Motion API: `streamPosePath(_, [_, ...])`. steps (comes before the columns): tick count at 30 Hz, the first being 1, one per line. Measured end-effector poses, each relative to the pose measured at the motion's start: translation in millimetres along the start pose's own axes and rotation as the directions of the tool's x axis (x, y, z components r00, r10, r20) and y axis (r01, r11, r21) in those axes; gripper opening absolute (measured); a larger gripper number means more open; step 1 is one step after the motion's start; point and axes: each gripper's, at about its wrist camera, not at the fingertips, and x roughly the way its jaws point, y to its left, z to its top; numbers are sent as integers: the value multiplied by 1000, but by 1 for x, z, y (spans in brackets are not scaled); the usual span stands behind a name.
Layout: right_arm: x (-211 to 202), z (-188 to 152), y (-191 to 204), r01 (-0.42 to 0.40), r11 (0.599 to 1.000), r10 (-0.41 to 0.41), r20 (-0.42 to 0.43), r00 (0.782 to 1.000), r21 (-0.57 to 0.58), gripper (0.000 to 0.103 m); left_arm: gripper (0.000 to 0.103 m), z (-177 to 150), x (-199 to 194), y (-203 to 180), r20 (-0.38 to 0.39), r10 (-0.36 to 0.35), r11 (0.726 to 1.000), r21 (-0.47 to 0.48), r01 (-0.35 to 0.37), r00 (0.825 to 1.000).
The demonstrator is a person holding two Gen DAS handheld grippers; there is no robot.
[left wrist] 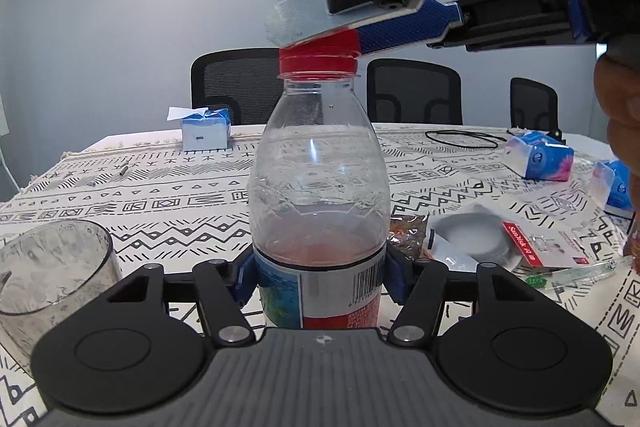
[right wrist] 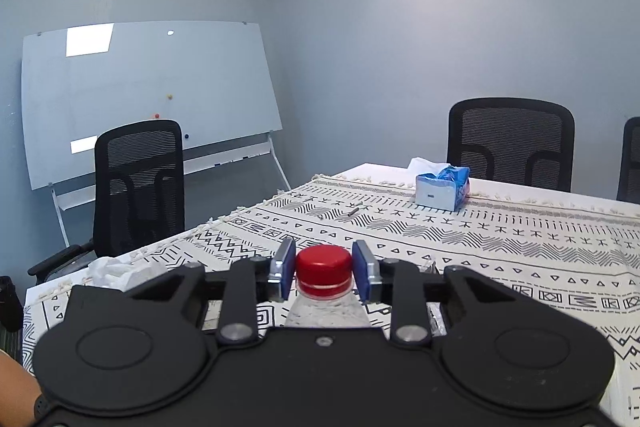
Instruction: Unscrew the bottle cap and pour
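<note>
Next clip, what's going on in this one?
A person is working with two handheld grippers on a clear plastic bottle with pinkish liquid low inside. The left gripper clamps the bottle's body at the label, holding it upright above the patterned tablecloth. The right gripper is closed on the red cap, which sits on the neck, so unscrewing is not finished. A clear, empty-looking glass stands to the left of the bottle; nothing has been poured yet.
</note>
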Motion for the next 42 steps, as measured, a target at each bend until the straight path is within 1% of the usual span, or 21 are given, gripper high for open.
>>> streamPosePath(1, [-1, -2, -1, -6, 1000, 6, 6, 1000, -5, 32, 57, 0, 0, 1, 1, -5, 1000, -1, 5, 1000])
streamPosePath(4, [-2, -6, -11, -75, 997, 76, 24, 997, -31, 32, 57, 1, -1, 5, 1, -31, 999, -14, 31, 1000])
streamPosePath(5, [-3, -8, -17, -123, 991, 125, 31, 992, -47, 32, 57, 1, 0, 5, 0, -39, 999, -9, 39, 999])
streamPosePath(7, [-4, -11, -30, -190, 980, 193, 50, 980, -58, 32, 56, 2, 0, 6, -1, -54, 999, -2, 54, 999])
streamPosePath(9, [0, -12, -48, -266, 964, 266, 61, 962, -20, 32, 56, 2, 0, 6, 1, -59, 998, 4, 59, 998])
streamPosePath(12, [1, -10, -55, -305, 952, 305, 64, 950, -10, 32, 56, 1, 0, 5, 2, -59, 998, 7, 59, 998])
streamPosePath(15, [-4, -11, -50, -290, 957, 287, 74, 955, 31, 32, 57, 2, -2, 5, -2, -60, 998, 9, 60, 998])
streamPosePath(18, [-13, -9, -44, -269, 962, 263, 96, 960, 54, 32, 59, 4, -9, 1, 27, -34, 999, 36, 33, 999])
streamPosePath(20, [-18, -7, -44, -272, 959, 263, 102, 959, 85, 32, 59, 5, -12, -2, 50, -13, 998, 55, 10, 999])
streamPosePath(23, [-17, -8, -48, -279, 947, 268, 82, 960, 163, 32, 60, 6, -13, -2, 70, -11, 999, 51, 7, 997])
streamPosePath(27, [-17, -11, -38, -258, 957, 252, 62, 966, 131, 33, 59, 3, -16, -2, 85, -15, 998, 54, 11, 996])
streamPosePath(32, [-14, -12, -24, -210, 976, 206, 61, 977, 61, 41, 59, 1, -16, -4, 97, -3, 999, 48, -2, 995])
streamPosePath(35, [-13, -13, -15, -180, 983, 179, 63, 982, 18, 41, 59, 1, -18, -6, 97, 8, 999, 46, -13, 995])
streamPosePath(36, [-12, -13, -12, -170, 985, 169, 64, 983, 4, 39, 59, 1, -18, -6, 94, 8, 999, 41, -12, 996])
streamPosePath(37, [-12, -14, -9, -160, 987, 160, 64, 985, -10, 33, 59, 2, -18, -5, 91, 7, 999, 35, -10, 996])
streamPosePath(41, [-9, -15, 2, -121, 990, 126, 70, 990, -65, 32, 59, 2, -17, -3, 92, -4, 999, 35, 1, 996])
streamPosePath(42, [-8, -16, -4, -154, 986, 158, 78, 984, -56, 32, 59, 1, -17, -3, 93, -5, 999, 37, 1, 996])
